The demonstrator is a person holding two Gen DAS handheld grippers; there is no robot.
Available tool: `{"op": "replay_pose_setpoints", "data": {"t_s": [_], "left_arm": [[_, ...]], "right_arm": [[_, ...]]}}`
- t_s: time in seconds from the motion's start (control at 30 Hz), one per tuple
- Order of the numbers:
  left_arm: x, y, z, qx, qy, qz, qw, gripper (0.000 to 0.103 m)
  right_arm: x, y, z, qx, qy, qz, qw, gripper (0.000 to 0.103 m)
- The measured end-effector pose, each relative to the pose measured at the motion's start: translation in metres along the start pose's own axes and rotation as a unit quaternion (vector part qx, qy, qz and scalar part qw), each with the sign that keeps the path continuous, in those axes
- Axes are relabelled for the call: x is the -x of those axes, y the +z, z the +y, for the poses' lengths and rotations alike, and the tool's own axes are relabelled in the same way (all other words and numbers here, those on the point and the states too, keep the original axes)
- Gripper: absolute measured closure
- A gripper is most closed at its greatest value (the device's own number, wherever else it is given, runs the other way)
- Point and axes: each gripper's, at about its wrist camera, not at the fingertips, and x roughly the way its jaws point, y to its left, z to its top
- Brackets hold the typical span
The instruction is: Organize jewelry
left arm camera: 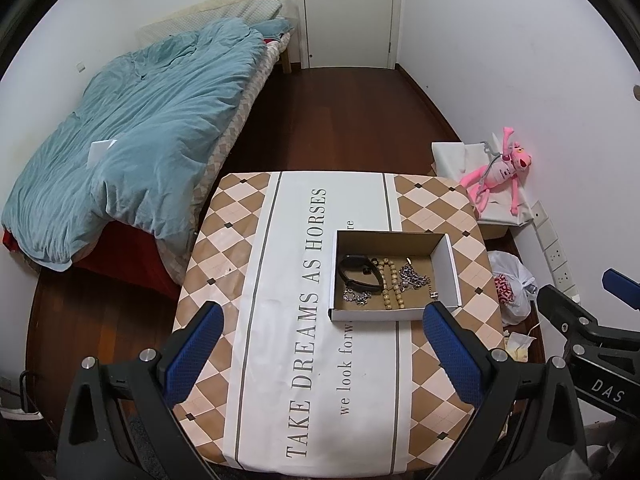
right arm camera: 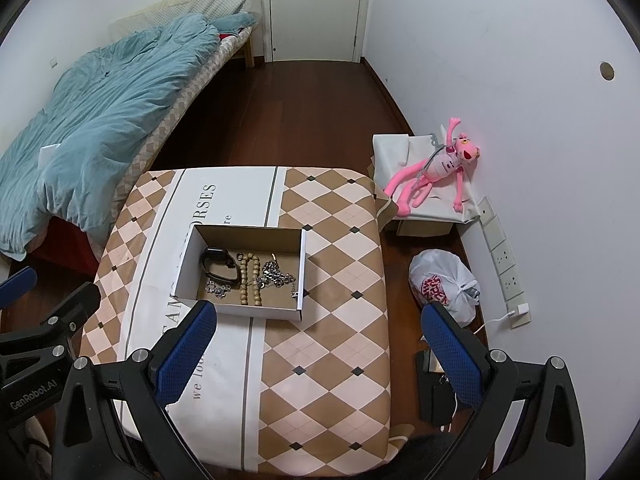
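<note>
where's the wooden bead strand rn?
Wooden bead strand lies inside the cardboard box on the table, mid-box, between the black wristband and the silver chain.

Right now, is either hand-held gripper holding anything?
Left hand-held gripper: open, holding nothing.
Right hand-held gripper: open, holding nothing.

Even, soft indoor light fills both sharp fisheye views; edges bow strongly, corners vignette black, and shadows stay faint throughout.

Left gripper (left arm camera: 322, 354) and right gripper (right arm camera: 320, 354) gape, holding nothing.
</note>
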Motion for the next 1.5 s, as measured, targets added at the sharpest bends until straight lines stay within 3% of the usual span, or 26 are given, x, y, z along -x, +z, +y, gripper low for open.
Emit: {"op": "replay_pose_setpoints", "data": {"t_s": [1.5], "left_arm": [[0.0019, 0.0014, -0.0036, -0.004, -0.005, 0.0, 1.0, 0.001]], "right_arm": [[-0.002, -0.0066, -0.0021, 0.001, 0.001, 0.007, 1.0, 0.0]]}}
